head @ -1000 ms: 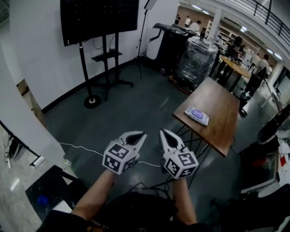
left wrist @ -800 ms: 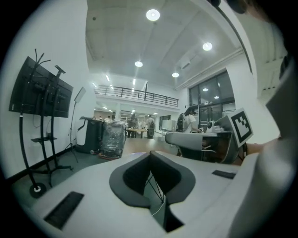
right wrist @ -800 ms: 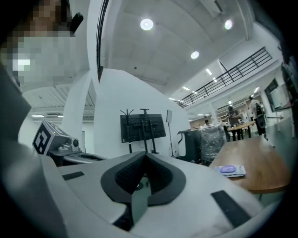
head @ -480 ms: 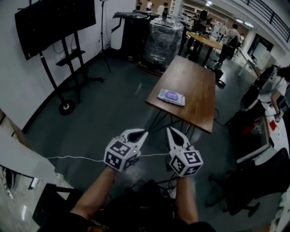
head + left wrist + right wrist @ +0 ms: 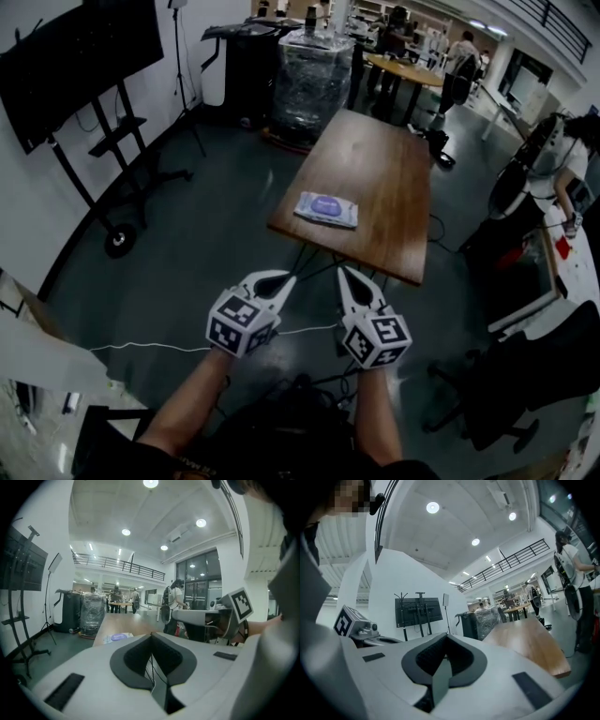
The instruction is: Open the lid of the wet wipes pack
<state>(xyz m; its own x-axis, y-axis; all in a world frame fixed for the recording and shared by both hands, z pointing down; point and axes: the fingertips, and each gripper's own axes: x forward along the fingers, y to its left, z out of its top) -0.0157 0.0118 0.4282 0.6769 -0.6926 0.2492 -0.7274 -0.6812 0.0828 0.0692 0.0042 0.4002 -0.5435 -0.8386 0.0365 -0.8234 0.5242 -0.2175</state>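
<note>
In the head view the wet wipes pack lay on the wooden table, well ahead of my left gripper and right gripper; I judged this the approach step. The left gripper view showed its jaws clenched on nothing, with the pack far beyond them. The right gripper view showed the same, clenched and empty, so next I had to close in and part the jaws for the lid.

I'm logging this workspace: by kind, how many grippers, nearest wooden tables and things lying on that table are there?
Grippers: 2 (left gripper, right gripper, both shut and empty)
Wooden table: 1
Wet wipes pack on it: 1
Total: 4
</note>
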